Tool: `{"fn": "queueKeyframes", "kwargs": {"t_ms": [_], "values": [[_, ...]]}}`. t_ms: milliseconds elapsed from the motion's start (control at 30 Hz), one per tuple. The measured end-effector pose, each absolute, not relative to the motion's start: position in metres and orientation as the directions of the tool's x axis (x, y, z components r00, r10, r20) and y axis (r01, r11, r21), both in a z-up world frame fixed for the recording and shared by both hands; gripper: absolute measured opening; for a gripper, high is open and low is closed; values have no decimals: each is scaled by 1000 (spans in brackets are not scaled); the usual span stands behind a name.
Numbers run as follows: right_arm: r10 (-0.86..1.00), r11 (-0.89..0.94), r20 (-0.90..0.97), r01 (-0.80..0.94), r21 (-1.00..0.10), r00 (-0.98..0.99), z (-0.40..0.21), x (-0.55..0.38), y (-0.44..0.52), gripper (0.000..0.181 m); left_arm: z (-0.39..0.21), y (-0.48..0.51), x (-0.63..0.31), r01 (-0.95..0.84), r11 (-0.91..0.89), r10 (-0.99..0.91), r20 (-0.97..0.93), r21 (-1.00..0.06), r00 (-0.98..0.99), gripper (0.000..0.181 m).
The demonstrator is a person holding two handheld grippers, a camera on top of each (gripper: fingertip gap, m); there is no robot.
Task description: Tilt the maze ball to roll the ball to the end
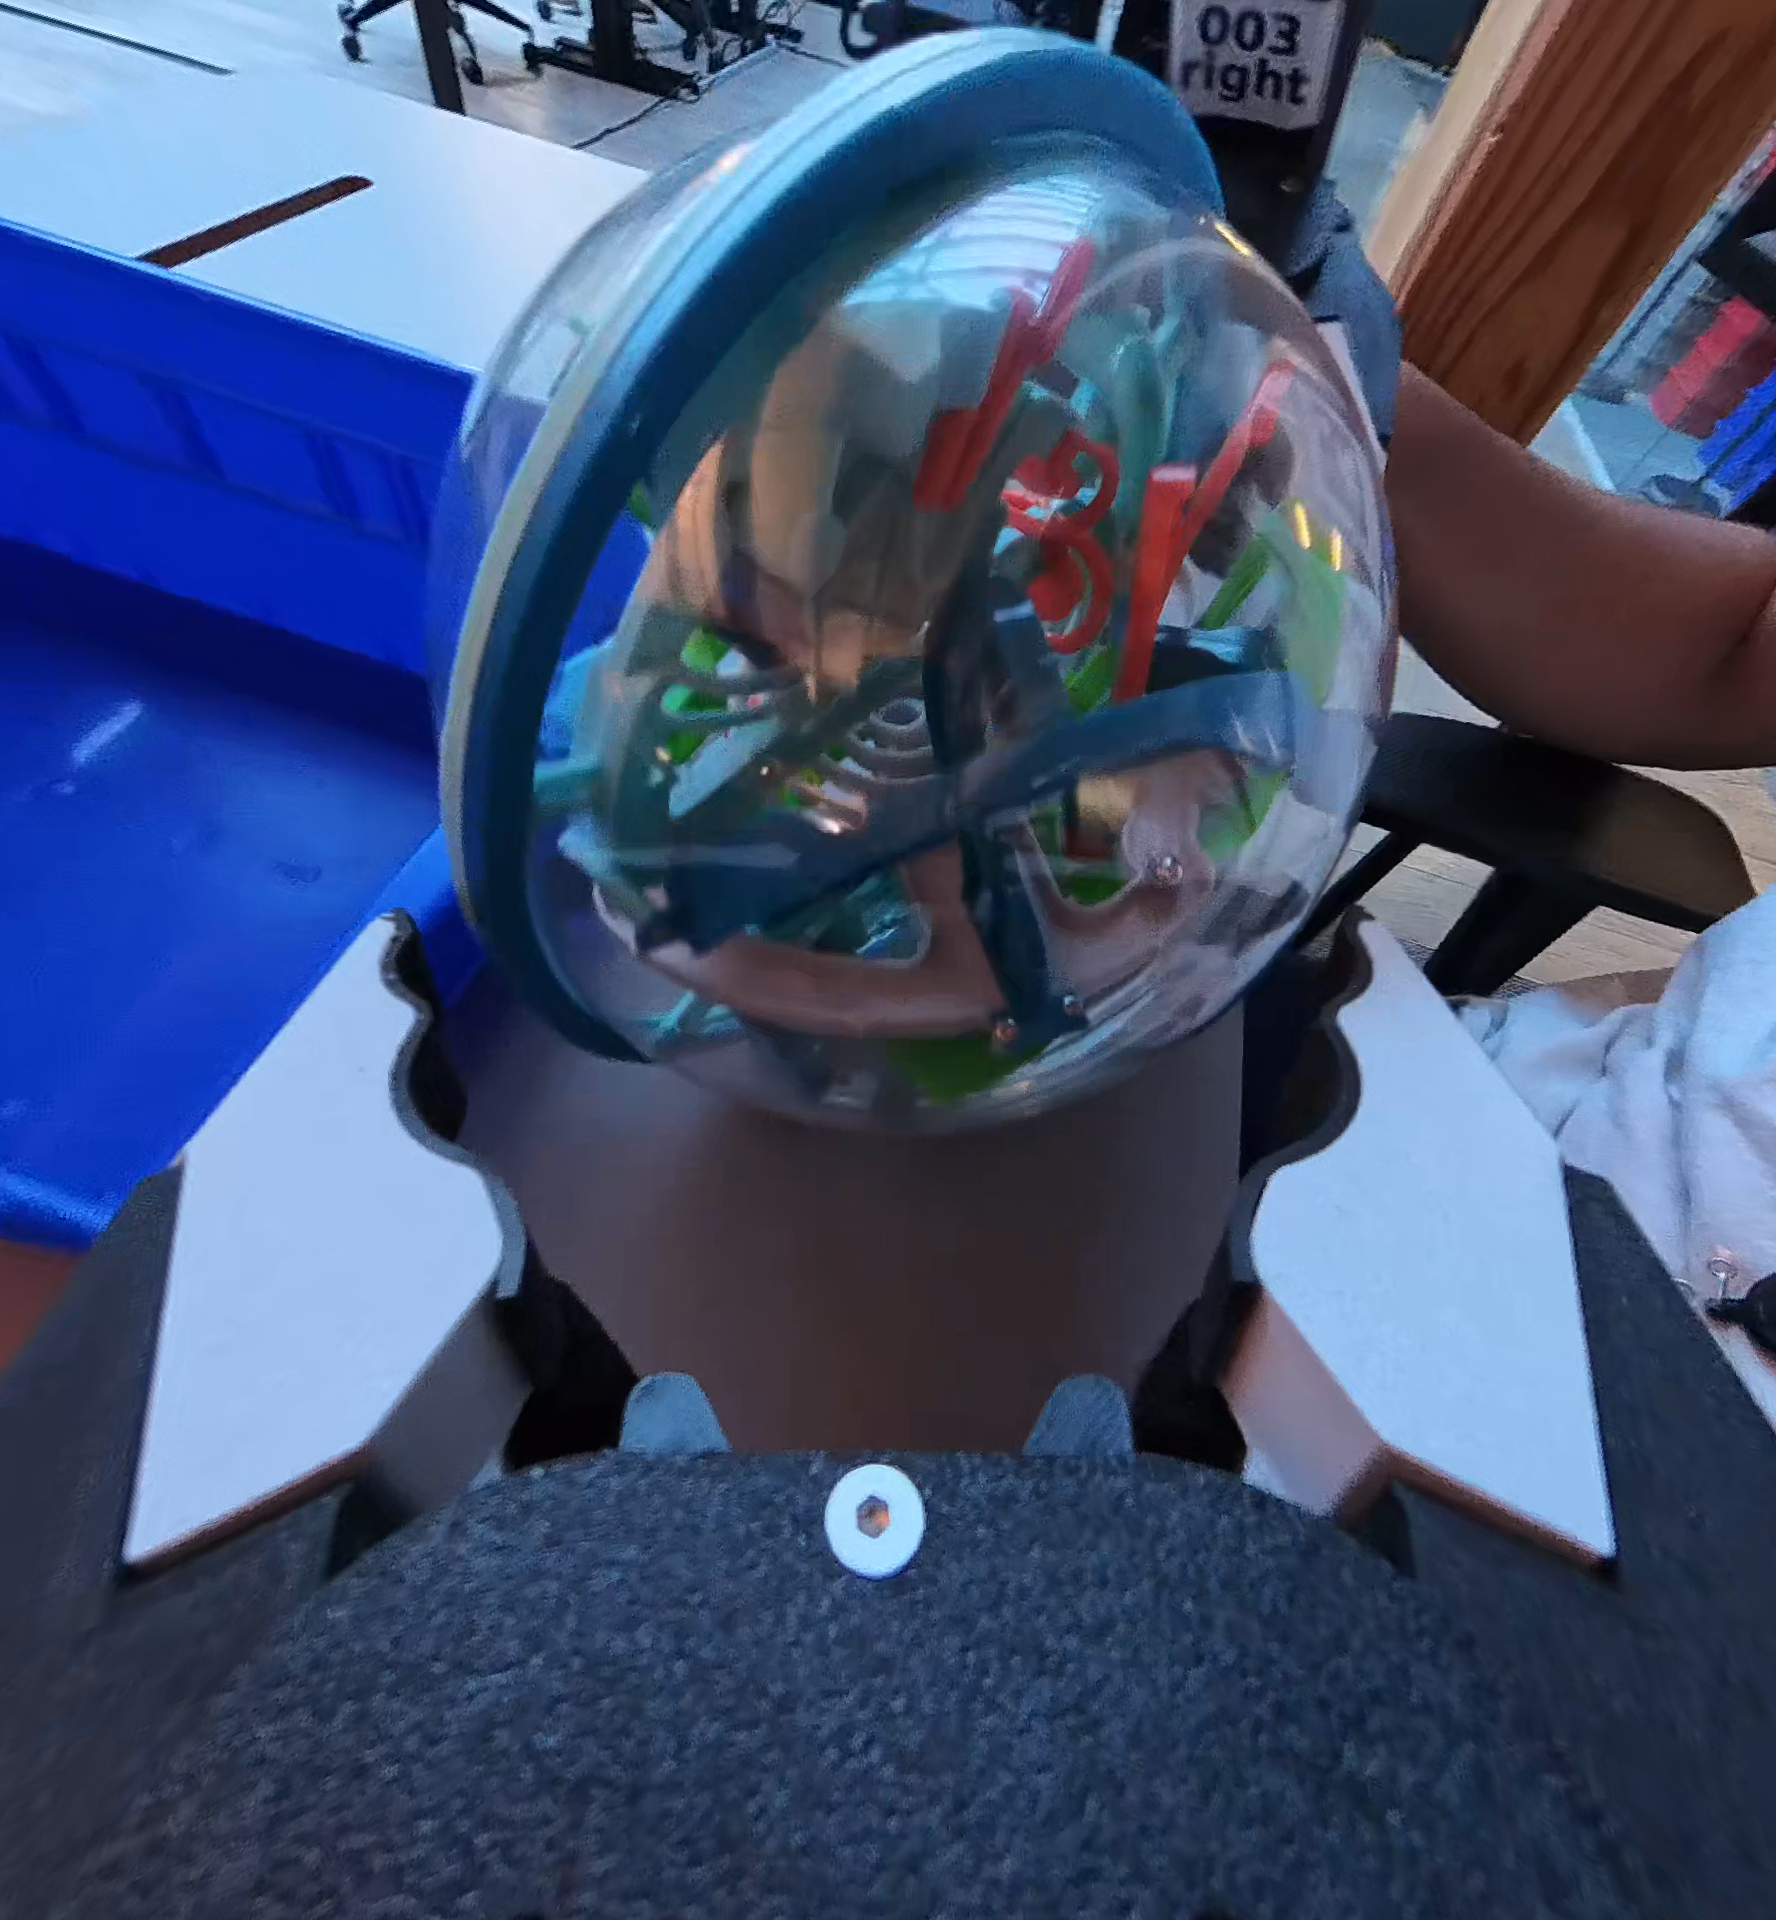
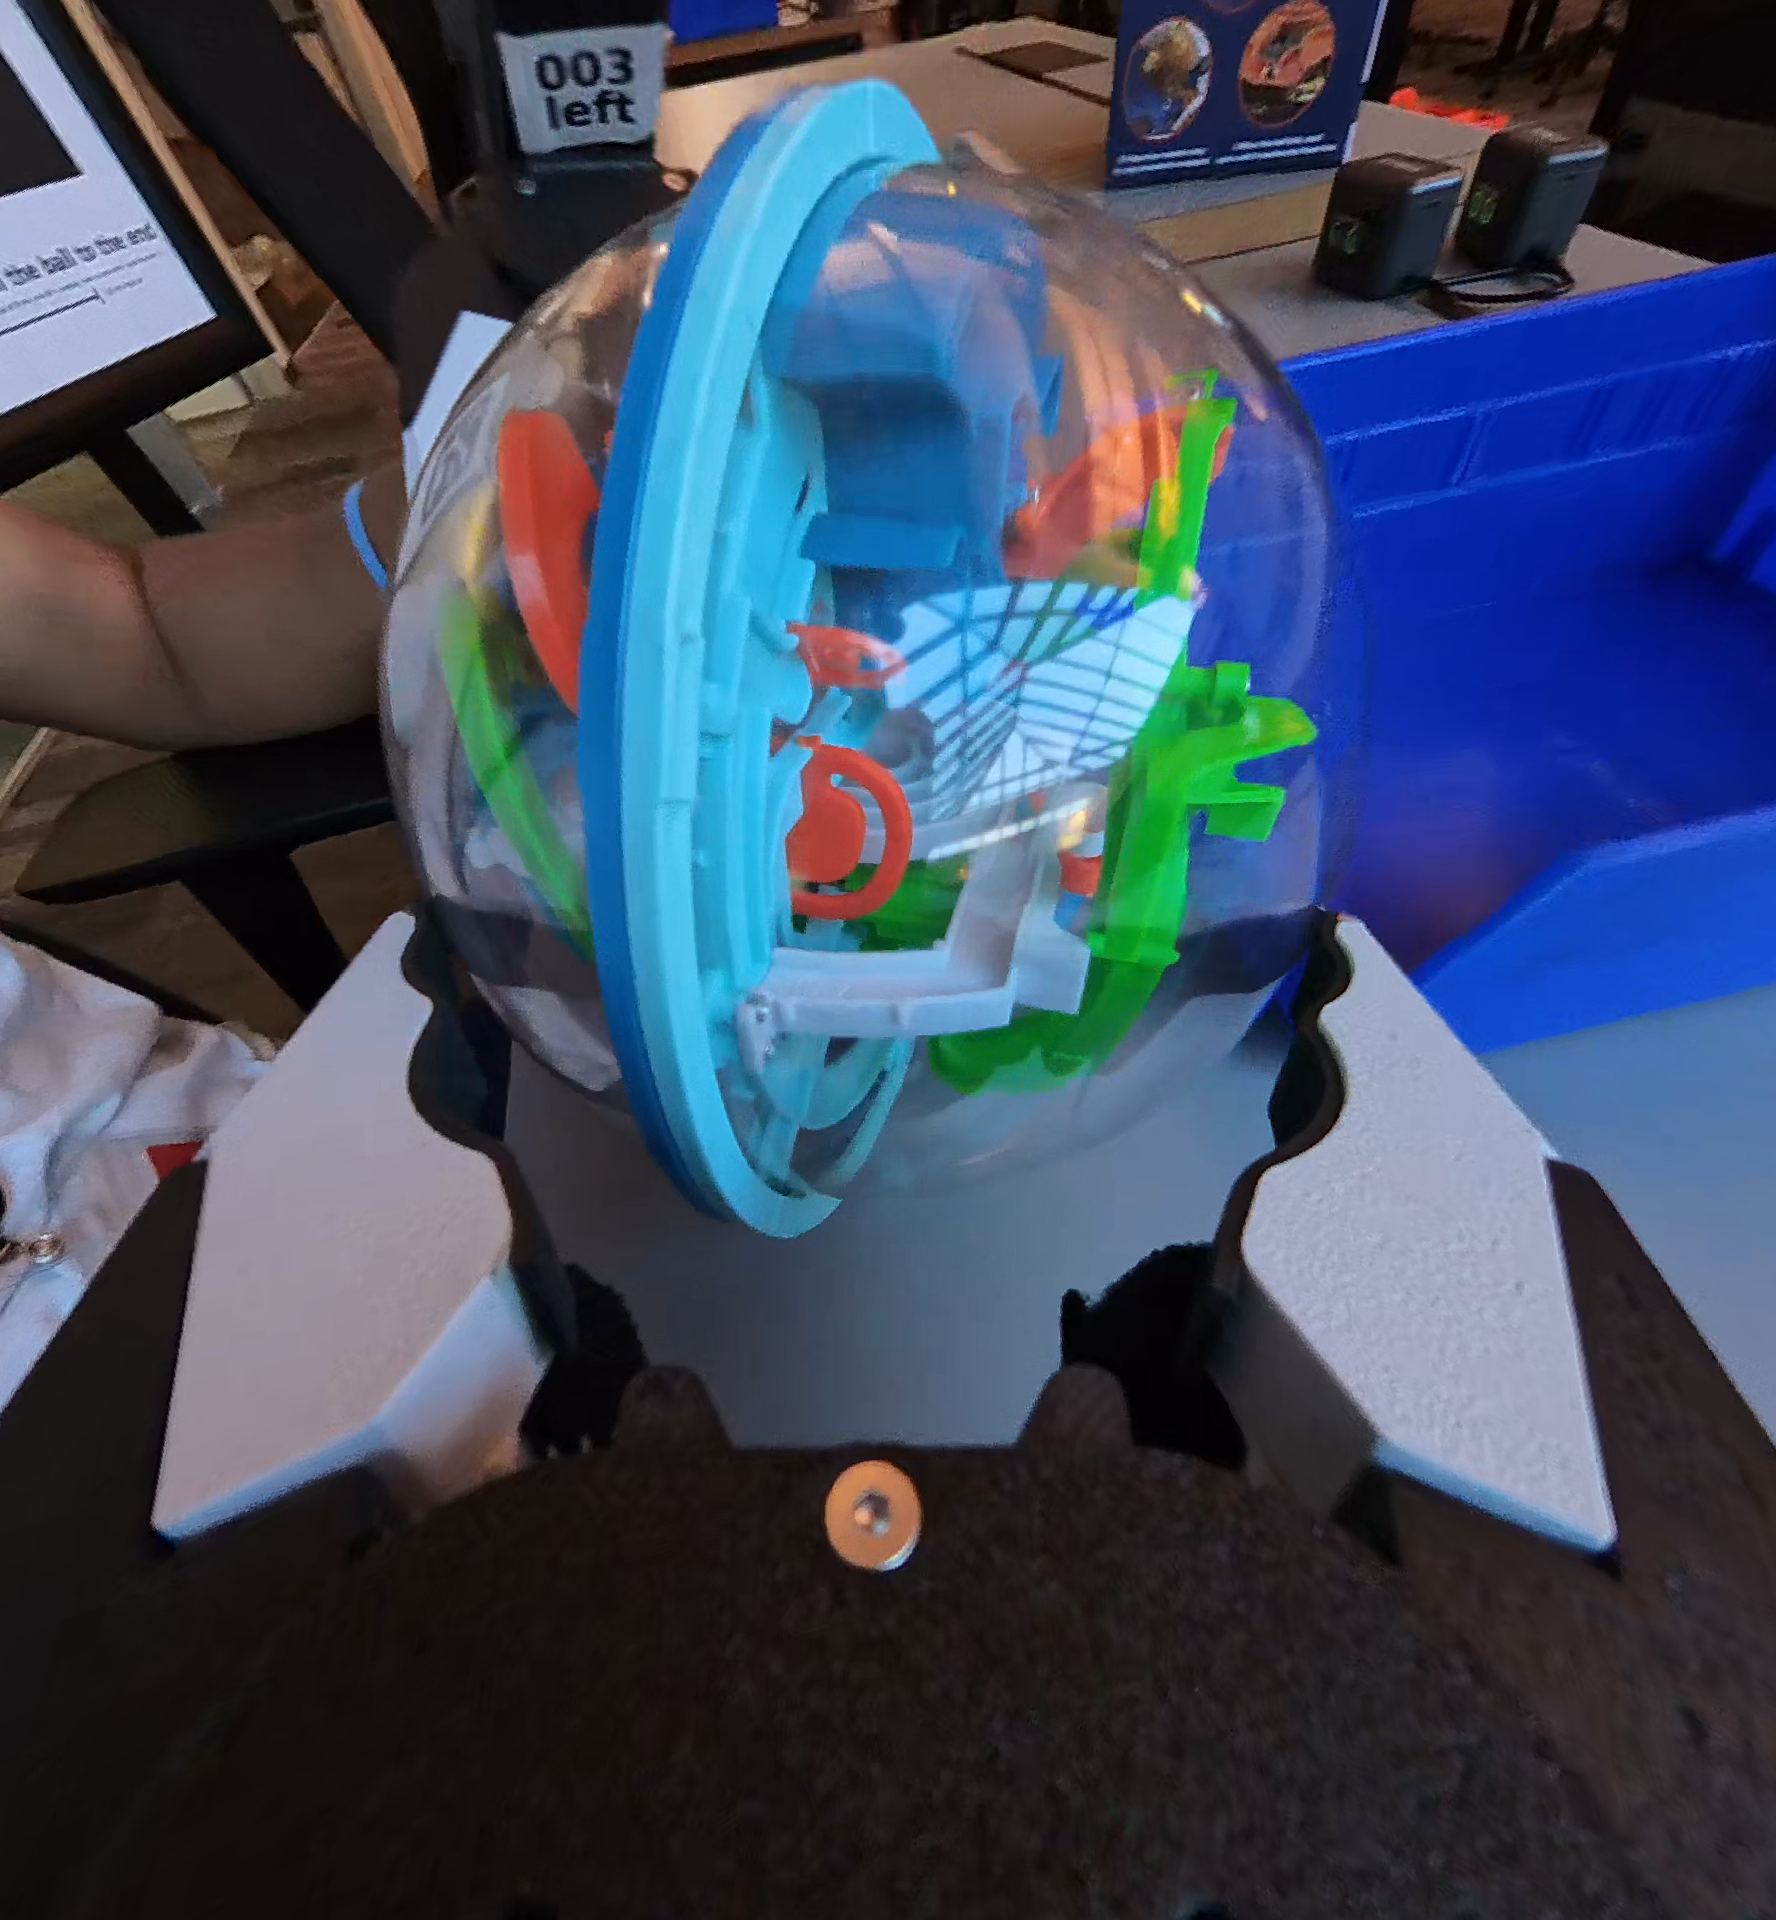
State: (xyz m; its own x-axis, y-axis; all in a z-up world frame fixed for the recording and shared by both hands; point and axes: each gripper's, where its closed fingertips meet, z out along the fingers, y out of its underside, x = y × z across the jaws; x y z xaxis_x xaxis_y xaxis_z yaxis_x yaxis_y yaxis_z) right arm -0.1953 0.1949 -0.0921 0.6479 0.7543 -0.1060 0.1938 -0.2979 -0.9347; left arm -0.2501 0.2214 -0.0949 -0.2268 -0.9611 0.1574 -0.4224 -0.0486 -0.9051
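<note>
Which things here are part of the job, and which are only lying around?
Part of the job:
- maze ball, clear, with coloured tracks inside
- small metal ball inside it
- left gripper and right gripper, open, holding the sphere between them

Lying around:
- blue bin
- two small black boxes
- sign board
- wooden post

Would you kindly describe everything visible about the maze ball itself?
The maze ball is a clear, glossy plastic sphere, girdled by a blue ring that now stands tilted, nearly upright. Inside run tangled tracks in red, green, light blue and white. A small metal ball sits low in the left wrist view. The sphere is lifted off the table, pressed between the left tool and the right tool from opposite sides, with a blue bin beside it.
</note>
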Motion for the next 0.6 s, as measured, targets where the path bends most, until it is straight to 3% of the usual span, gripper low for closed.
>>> {"fn": "queueKeyframes", "kwargs": {"t_ms": [433, 500, 600], "values": [[780, -383, -225, 160, -910, 584, -66, -190, 201, 150, -133, 199, -244, -519, -206, -915, 351, -830, -197, 152], [771, -383, -251, 113, -917, 585, -61, -186, 204, 146, -140, 197, -249, -554, -167, -918, 334, -815, -215, 148], [759, -391, -287, 56, -919, 585, -57, -178, 209, 138, -138, 206, -261, -587, 3, -948, 185, -810, -260, 159]]}}
